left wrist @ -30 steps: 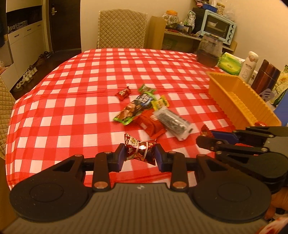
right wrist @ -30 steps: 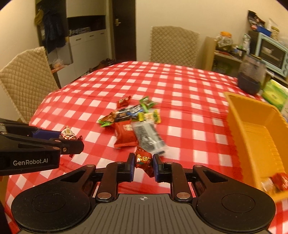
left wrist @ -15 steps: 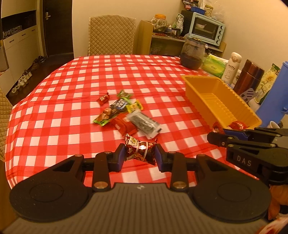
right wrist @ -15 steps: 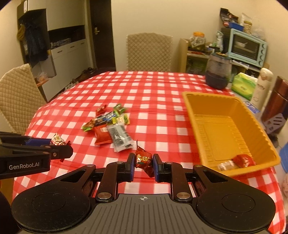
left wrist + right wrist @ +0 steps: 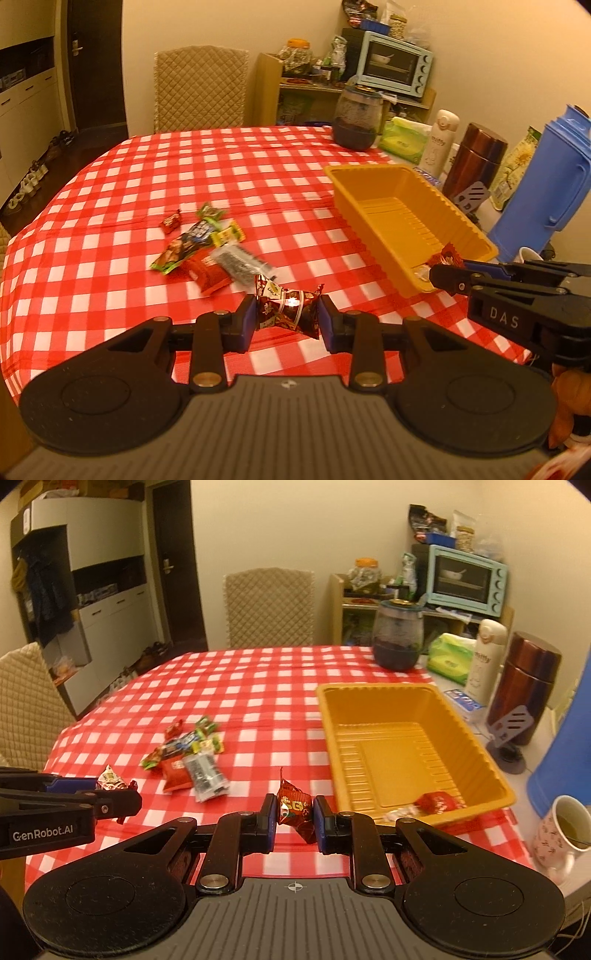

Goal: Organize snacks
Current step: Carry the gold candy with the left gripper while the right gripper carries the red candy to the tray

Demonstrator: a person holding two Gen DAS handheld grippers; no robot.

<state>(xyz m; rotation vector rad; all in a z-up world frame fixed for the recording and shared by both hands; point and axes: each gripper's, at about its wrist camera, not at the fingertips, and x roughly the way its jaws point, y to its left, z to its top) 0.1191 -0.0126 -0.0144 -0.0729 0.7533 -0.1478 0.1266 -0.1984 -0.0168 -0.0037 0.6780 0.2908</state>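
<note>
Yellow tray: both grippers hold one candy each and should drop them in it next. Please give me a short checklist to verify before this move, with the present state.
1. Left gripper grips brown candy: ok.
2. Right gripper grips red candy: ok.
3. Yellow tray has free floor space: ok.
4. Right gripper above tray: not ok, it is short of the near rim.
5. Left gripper above tray: not ok.
6. Mug beside tray clear of path: cannot tell.

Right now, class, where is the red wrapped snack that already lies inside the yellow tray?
In the right wrist view, the red wrapped snack lies in the yellow tray's near right corner, beside a pale wrapped sweet.
</note>
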